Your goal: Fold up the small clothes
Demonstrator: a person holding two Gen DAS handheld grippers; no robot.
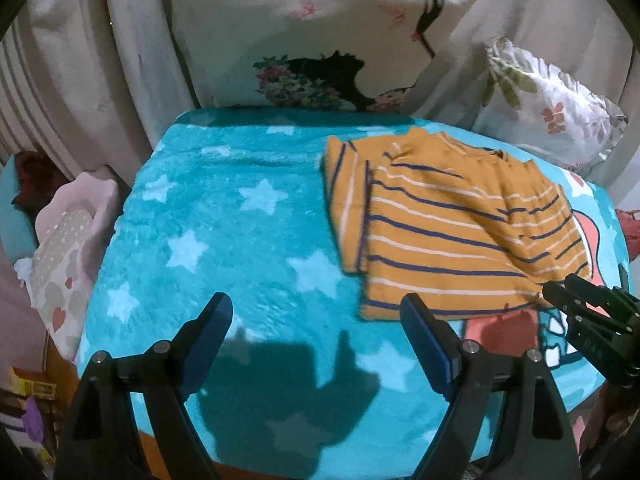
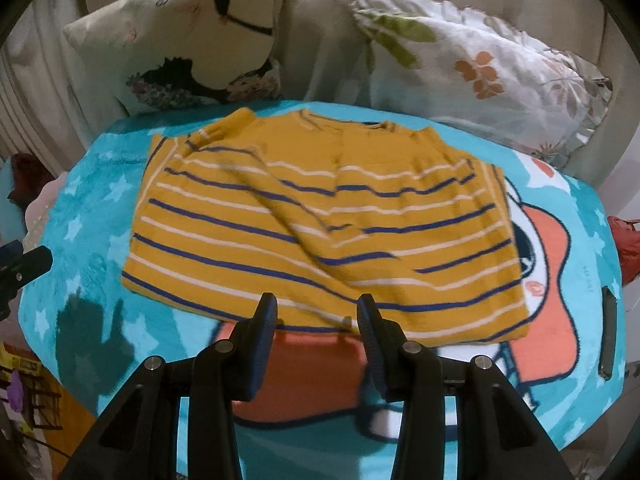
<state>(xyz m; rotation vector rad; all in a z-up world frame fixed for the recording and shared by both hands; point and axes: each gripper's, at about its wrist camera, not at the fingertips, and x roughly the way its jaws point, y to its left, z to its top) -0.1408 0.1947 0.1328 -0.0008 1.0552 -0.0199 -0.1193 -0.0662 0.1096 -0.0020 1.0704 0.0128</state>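
Reaching for the near hem looks like the step in hand. Left gripper hangs with jaws wide, nothing between them, over bare blue blanket well left of the shirt; it should slide right to the near left corner. Striped shirt lies flat mid-blanket, sleeves tucked in, wrinkle across the middle. Right gripper, jaws half parted and empty, sits at the hem; pinch only the hem, both corners together, then lift evenly toward the collar.
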